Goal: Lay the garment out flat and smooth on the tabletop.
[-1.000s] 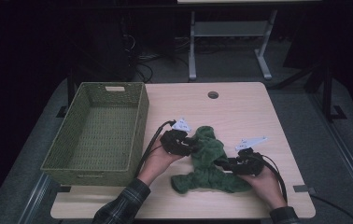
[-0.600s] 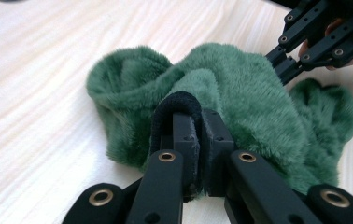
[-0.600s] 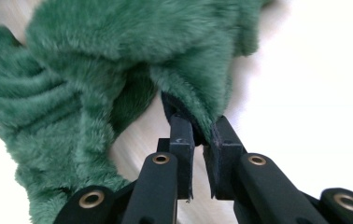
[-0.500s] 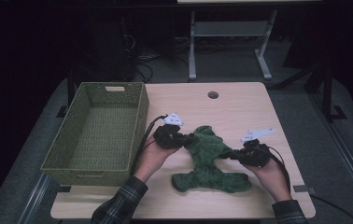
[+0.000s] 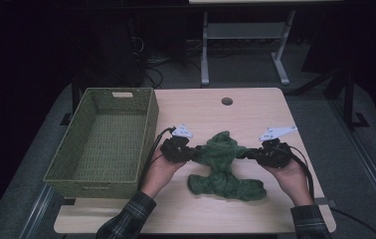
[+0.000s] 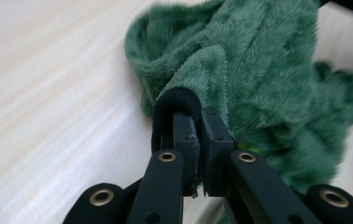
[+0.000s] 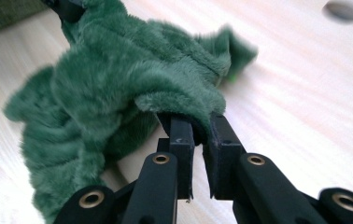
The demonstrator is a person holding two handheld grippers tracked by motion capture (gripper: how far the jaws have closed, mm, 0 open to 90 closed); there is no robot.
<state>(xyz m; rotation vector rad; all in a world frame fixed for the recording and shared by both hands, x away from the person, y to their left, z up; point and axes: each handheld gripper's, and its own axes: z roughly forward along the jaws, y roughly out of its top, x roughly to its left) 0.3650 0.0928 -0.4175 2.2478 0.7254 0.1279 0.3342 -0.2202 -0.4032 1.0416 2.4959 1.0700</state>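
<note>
I see the green plush cloth stretched left to right above the tabletop, its lower part bunched on the wood toward me. My left gripper and right gripper have each just clamped onto an edge. The gripper views show the pinched fabric; the high view shows the wicker basket at left.

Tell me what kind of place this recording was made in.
Probably a lab or office workroom: a light wooden desk with a cable hole, loose cables on grey carpet behind it, and another desk's metal frame.
</note>
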